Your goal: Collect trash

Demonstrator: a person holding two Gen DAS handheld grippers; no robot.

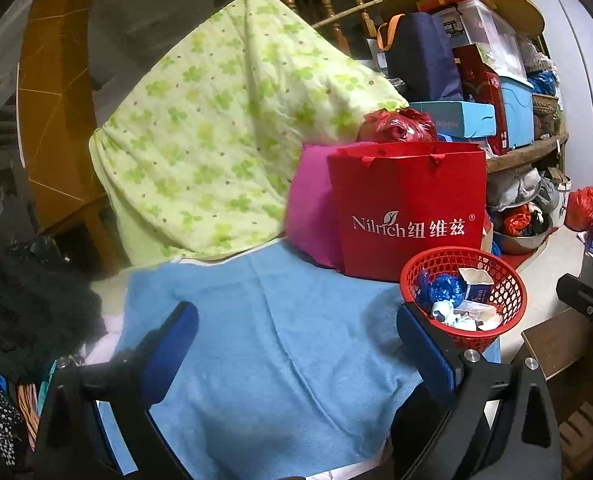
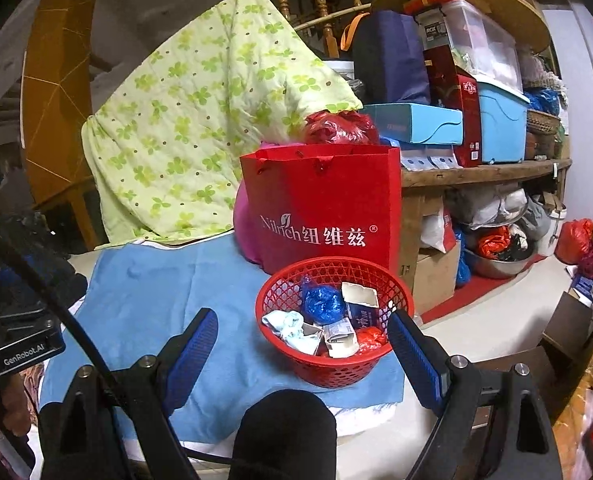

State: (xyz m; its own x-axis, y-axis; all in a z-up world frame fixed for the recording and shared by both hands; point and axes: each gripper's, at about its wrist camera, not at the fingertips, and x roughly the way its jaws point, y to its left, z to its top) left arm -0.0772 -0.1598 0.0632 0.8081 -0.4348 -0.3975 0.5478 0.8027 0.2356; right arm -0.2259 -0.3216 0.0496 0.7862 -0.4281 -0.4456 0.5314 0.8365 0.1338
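A red paper gift bag [image 2: 324, 208] with white lettering stands at the far side of the blue towel [image 2: 156, 292], a magenta cushion [image 1: 312, 208] tucked against its left and a crumpled red plastic bag [image 2: 342, 128] poking up behind it. A green floral quilt [image 2: 200, 120] is draped over something tall further left. To the right, wooden shelves [image 2: 484, 170] are crammed with blue boxes, a clear tub and a dark bag, and a metal basin [image 2: 500, 264] sits on the floor beneath.

The red mesh basket [image 2: 328, 360] sits on the near right corner of the towel, just in front of the gift bag. It holds the trash: a balled blue wrapper [image 2: 322, 304], a torn white carton [image 2: 360, 300], a pale crumpled tissue [image 2: 290, 326] and a bit of red plastic [image 2: 372, 338].

The left gripper [image 1: 296, 332] hangs over bare towel with its blue-padded jaws spread wide and nothing between them; the basket is just beyond its right finger. The right gripper [image 2: 302, 340] is likewise spread, nothing pinched, with the basket seen between its fingers. A dark rounded shape [image 2: 284, 432] blocks the near bottom of the right view.
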